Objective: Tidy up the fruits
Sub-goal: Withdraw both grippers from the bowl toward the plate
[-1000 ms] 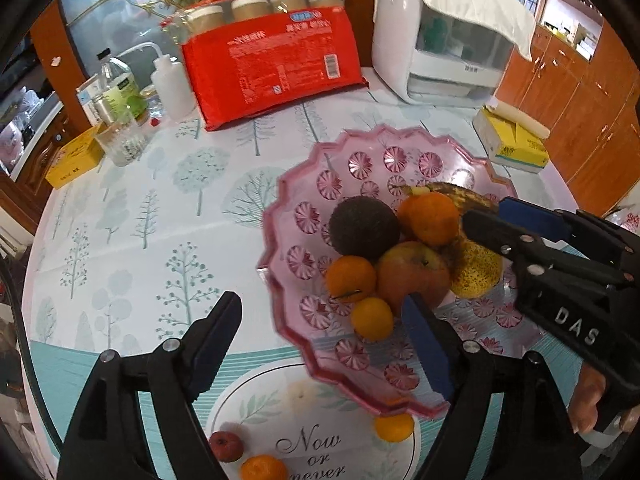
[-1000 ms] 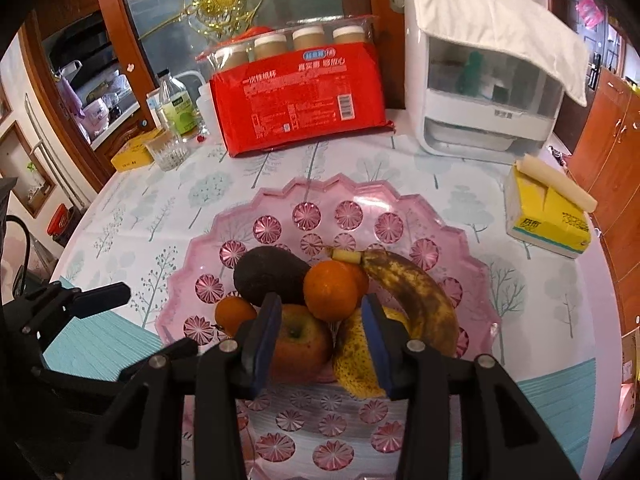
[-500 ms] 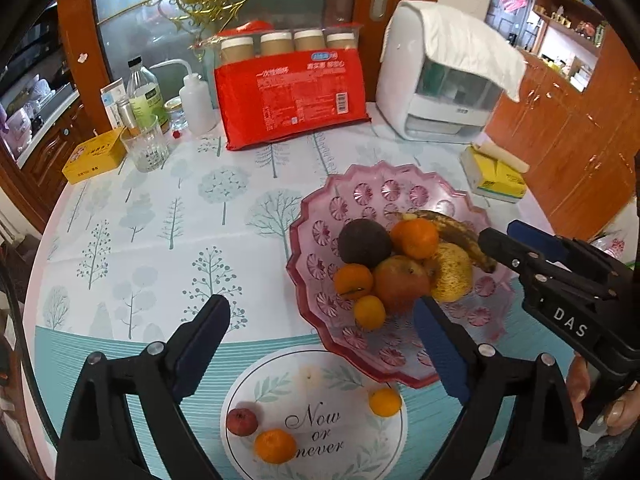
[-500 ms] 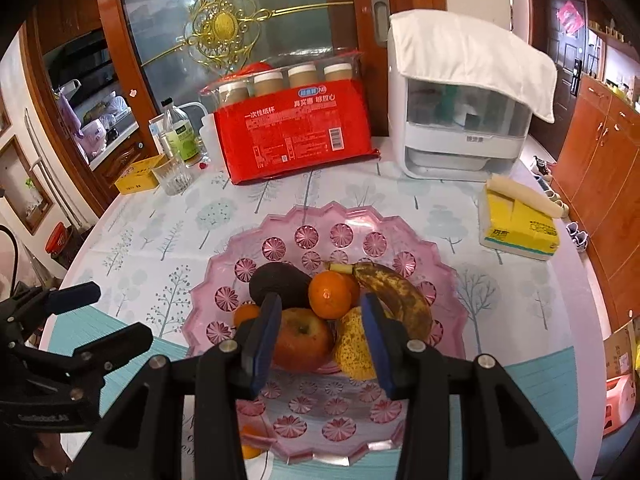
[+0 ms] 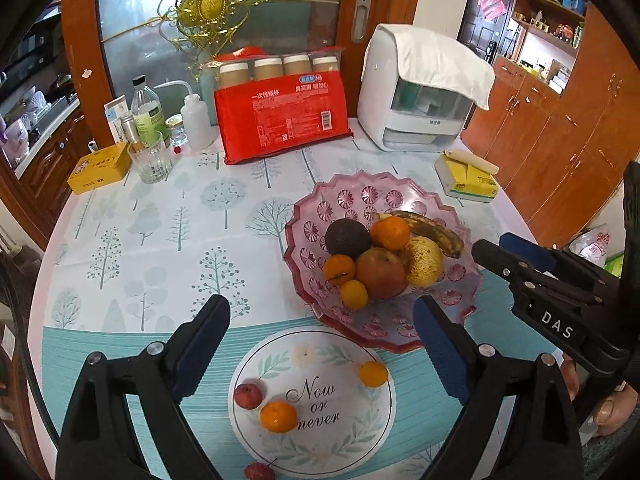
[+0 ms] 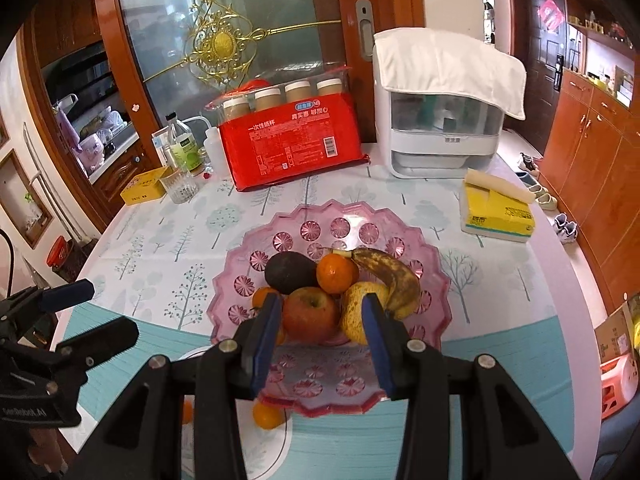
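The left gripper is held above the tabletop, its jaws spread wide after just opening, with nothing between them. Beneath it, a mandarin, a small red fruit and a small orange are seen lying loose on the printed round mat. At two o'clock from the mat, the pink glass fruit bowl is filled with an avocado, an apple, a pear, a banana and more mandarins. The right gripper is held partly parted and empty over the bowl's near rim.
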The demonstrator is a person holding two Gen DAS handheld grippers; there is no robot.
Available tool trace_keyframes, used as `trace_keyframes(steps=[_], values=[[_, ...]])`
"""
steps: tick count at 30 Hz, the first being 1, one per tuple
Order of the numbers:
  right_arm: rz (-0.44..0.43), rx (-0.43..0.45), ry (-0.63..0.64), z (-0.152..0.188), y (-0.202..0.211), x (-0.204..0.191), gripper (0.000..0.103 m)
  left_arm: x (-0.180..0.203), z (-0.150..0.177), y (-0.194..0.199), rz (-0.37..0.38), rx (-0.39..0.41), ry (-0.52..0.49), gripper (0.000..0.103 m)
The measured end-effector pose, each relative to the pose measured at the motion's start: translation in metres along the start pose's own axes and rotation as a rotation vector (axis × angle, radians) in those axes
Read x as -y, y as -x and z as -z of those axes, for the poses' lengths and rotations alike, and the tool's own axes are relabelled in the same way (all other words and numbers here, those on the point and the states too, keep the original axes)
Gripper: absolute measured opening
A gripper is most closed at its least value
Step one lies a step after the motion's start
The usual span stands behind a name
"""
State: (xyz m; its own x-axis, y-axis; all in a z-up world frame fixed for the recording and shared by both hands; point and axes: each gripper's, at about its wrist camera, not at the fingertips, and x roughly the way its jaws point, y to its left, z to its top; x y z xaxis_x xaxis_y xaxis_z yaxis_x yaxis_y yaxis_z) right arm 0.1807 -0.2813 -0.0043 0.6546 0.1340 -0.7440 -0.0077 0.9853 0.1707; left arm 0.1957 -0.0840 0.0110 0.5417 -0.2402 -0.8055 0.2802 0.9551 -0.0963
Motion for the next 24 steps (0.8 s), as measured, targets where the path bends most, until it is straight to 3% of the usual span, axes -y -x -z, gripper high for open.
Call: trace_keyframes(steps=[14,24], values=[[0.111,0.097,-0.055,0.021,0.063,-0.037,0.042,-0.041,0.01,0.04,0.064,0.04,-0.043,0.092],[0.179,0.061,-0.112,0.058,0.067,-0.073,0.046,-0.097,0.017,0.049,0.055,0.041,-0.077,0.092]])
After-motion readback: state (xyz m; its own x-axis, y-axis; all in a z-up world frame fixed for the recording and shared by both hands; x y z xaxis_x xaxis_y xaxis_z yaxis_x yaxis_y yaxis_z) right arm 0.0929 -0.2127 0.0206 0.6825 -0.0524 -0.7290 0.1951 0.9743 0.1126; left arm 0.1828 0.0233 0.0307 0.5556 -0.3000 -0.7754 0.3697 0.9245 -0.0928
